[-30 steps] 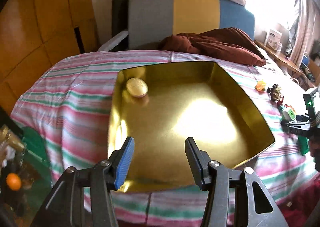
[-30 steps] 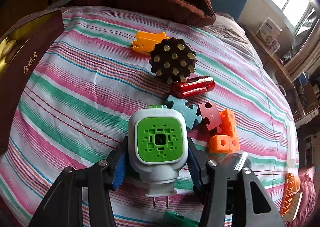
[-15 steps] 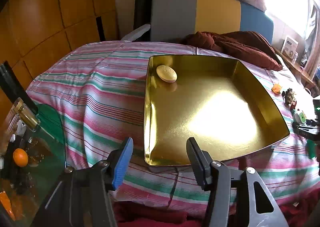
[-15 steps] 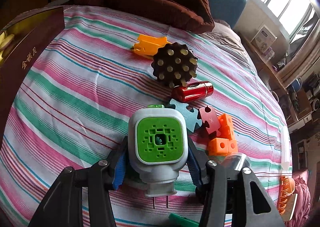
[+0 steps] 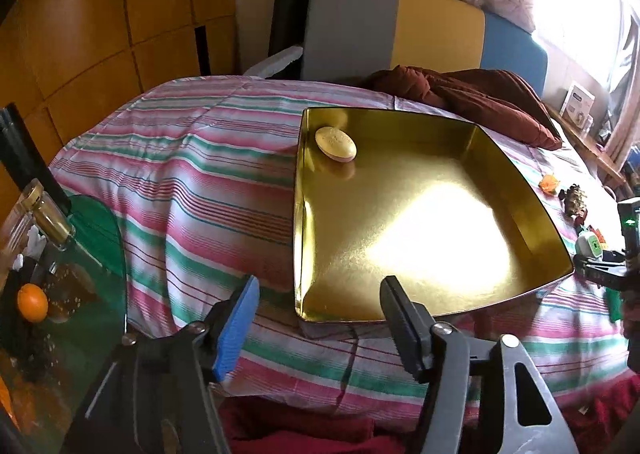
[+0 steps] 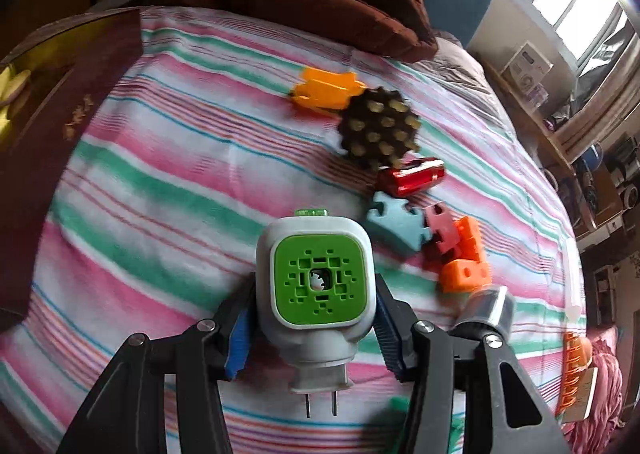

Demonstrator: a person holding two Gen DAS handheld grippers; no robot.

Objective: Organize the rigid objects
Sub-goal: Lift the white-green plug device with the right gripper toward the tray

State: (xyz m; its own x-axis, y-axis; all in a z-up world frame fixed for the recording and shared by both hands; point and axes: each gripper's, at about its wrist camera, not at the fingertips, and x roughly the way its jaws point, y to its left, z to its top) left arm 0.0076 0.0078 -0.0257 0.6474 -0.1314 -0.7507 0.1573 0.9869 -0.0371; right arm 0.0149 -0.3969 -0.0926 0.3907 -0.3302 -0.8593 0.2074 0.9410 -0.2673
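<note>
A gold tray (image 5: 304, 190) lies on the striped bed with a pale oval soap (image 5: 335, 143) in its far left corner. My left gripper (image 5: 318, 324) is open and empty, held in front of the tray's near edge. My right gripper (image 6: 312, 328) is shut on a white and green plug-in device (image 6: 318, 278), prongs pointing down, above the bedspread. The device also shows at the right edge of the left wrist view (image 5: 591, 244). Loose on the bed lie an orange piece (image 6: 326, 90), a dark studded ball (image 6: 378, 130), a red cylinder (image 6: 412, 176), a blue puzzle piece (image 6: 394, 220) and orange blocks (image 6: 466, 258).
The tray's dark red outer wall (image 6: 60, 126) rises at the left of the right wrist view. A brown blanket (image 5: 472, 98) lies behind the tray. A green glass table (image 5: 80, 254) with an orange (image 5: 32, 301) stands left of the bed. A silver cylinder (image 6: 486, 308) lies by my right fingers.
My left gripper has pulled back and swung left, so the tray sits farther away and to the right. My right gripper has lifted slightly with the plug-in device still in it.
</note>
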